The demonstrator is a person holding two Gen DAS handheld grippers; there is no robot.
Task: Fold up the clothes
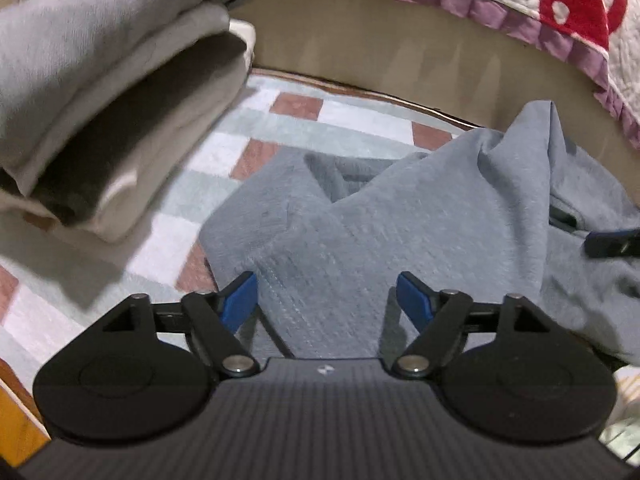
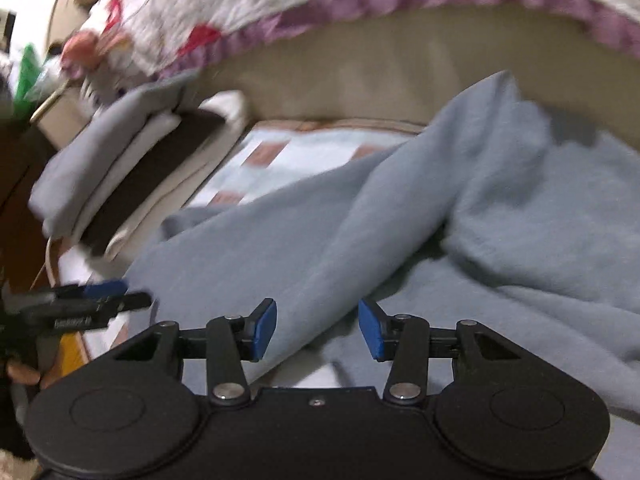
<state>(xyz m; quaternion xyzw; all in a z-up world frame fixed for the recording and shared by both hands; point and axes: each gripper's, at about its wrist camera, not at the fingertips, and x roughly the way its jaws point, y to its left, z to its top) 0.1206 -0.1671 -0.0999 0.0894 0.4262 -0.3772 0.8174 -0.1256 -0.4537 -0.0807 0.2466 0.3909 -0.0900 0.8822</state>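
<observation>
Claws (image 1: 326, 294) (image 2: 317, 330) agape, low over blue garment (image 1: 400, 220).

Both wrist cameras look forward and down, close over the rumpled blue-grey garment (image 1: 400, 220) (image 2: 400, 220); they share the folded stack (image 1: 100, 120) (image 2: 120, 168) (left of each view) and quilt edge (image 1: 480, 4) (image 2: 360, 4).

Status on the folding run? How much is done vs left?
Done: a stack of folded clothes sits at the left of the checked mat. In hand: nothing gripped; the left tool and right tool are both open over the blue-grey garment. Left: that garment lies rumpled, with no neat fold visible.
</observation>
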